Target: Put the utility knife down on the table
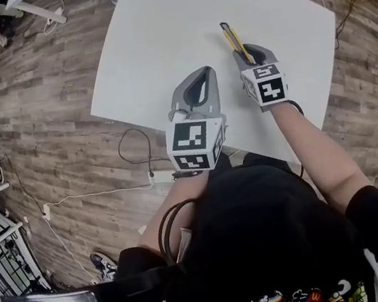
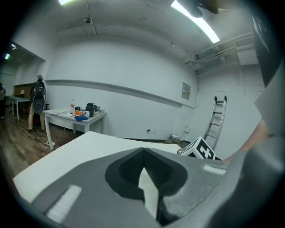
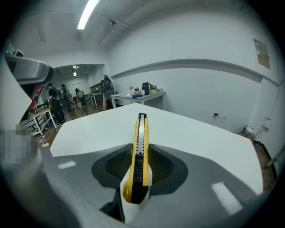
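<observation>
Overhead, shows both tools over the white counter [image 1: 154, 37], itself standing on a wooden floor [image 1: 42, 100] with a loose cable [image 1: 135, 156] trailing near its front edge. Places the right gripper [image 1: 249, 51] to the right with the utility knife [image 1: 233, 37] pinched between its jaws, yellow body sticking out beyond the tips and angled away across the bare surface. Puts the left gripper [image 1: 208, 72] just beside it, closer to the front edge, jaw tips pressed together around a teardrop-shaped hollow. Cannot settle from above whether the knife touches the counter or hangs over it. Closer in, along the right gripper [image 3: 140, 146], confirms the grip: ridged pads on both flanks of the knife [image 3: 141, 127], black slider uppermost, blunt rear end nearest the lens, nose pointing out over the counter [image 3: 191, 129]. Adds distant people [image 3: 55, 104] and a ceiling light [image 3: 87, 13], unseen from above. Along the left gripper [image 2: 142, 150], finds nothing held, tips meeting at a point and only a sliver of counter [image 2: 75, 149] visible through the hollow behind them. Also catches the right gripper's marker cube [image 2: 202, 150] low at the right, plus a ladder [image 2: 217, 118] against the wall and a cluttered side table [image 2: 75, 118], neither visible from the head.
</observation>
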`<action>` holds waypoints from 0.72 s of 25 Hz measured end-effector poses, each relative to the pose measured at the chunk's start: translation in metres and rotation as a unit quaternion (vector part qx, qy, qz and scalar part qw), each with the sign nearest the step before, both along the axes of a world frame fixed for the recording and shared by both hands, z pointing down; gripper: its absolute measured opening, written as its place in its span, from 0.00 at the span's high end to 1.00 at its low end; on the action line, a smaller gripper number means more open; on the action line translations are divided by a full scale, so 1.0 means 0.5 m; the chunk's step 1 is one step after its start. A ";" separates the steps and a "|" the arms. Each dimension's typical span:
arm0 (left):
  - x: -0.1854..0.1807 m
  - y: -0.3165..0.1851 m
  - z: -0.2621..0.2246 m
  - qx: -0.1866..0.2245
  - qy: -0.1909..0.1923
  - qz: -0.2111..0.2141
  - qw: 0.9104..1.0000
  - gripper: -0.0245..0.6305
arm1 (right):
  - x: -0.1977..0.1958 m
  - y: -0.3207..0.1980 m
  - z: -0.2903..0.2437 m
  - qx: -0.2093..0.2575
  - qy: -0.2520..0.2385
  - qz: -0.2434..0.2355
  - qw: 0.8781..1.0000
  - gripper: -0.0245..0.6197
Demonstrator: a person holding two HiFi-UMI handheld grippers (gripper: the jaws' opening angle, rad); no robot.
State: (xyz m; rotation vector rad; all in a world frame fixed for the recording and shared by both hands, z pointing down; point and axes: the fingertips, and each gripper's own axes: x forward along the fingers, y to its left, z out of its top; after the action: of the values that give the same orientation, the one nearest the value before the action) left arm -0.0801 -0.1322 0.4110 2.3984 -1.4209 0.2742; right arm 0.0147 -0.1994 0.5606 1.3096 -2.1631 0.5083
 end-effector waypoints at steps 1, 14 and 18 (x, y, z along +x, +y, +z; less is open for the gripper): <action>-0.006 -0.001 0.005 -0.002 0.001 -0.001 1.000 0.96 | -0.006 -0.001 0.011 -0.007 0.000 0.000 1.000 0.75; -0.046 -0.009 0.036 -0.017 0.007 -0.021 1.000 0.96 | -0.015 -0.010 0.087 -0.058 0.007 0.003 0.998 0.75; -0.049 -0.011 0.041 -0.019 0.007 -0.023 1.000 0.96 | -0.018 -0.013 0.098 -0.064 0.010 0.000 0.998 0.75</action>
State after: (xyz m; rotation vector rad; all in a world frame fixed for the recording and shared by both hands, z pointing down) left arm -0.1047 -0.1375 0.4313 2.3295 -1.4505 0.2710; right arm 0.0059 -0.2057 0.6099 1.2399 -2.0775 0.6203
